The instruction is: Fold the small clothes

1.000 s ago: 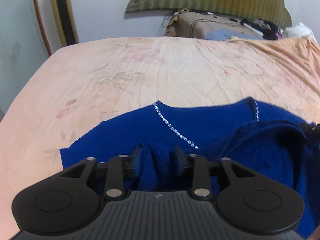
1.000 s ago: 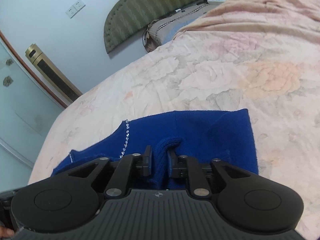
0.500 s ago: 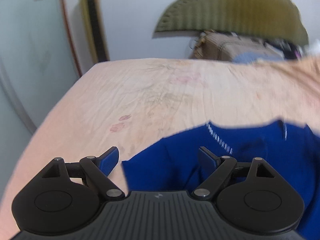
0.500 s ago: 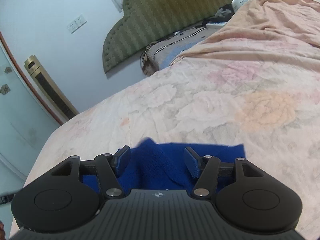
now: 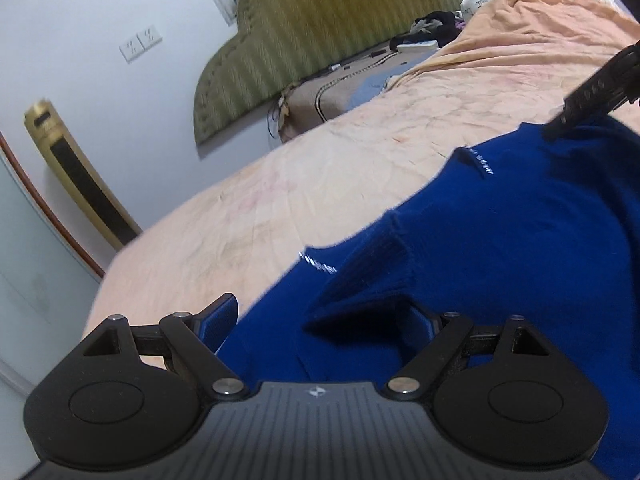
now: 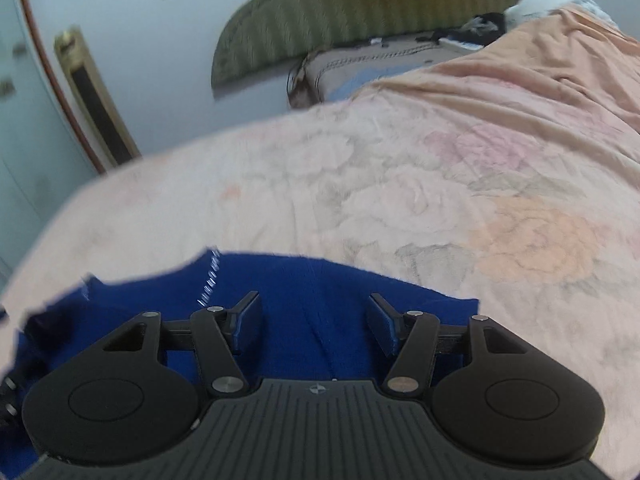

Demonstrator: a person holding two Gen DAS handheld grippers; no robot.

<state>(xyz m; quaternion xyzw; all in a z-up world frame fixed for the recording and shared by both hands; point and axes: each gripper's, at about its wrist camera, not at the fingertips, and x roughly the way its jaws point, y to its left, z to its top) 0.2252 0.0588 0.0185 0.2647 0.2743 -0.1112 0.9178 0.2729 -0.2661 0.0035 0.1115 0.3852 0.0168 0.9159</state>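
Observation:
A deep blue knitted garment (image 5: 500, 240) with rhinestone trim (image 5: 480, 164) lies on the peach floral bedsheet (image 5: 320, 184). My left gripper (image 5: 320, 320) stands open wide over its near left edge. A raised ribbed fold of the knit sits loose between the pads, which do not press on it. In the right wrist view the garment (image 6: 320, 292) lies flat under my right gripper (image 6: 316, 324). Its jaws are closing but still stand apart, gripping nothing. Part of the right gripper (image 5: 592, 92) shows at the garment's far edge in the left wrist view.
A green padded headboard (image 5: 320, 40) and a brown cushion (image 5: 332, 96) are at the bed's head, with dark clothes (image 5: 436, 24) piled there. A gold standing unit (image 5: 76, 176) and a glass door (image 5: 24, 280) are on the left. Bare bedsheet (image 6: 440, 184) stretches beyond the garment.
Both grippers were shut on bunched folds of the blue garment and have let go and opened. The left view has rolled and shifted; the garment now lies flatter.

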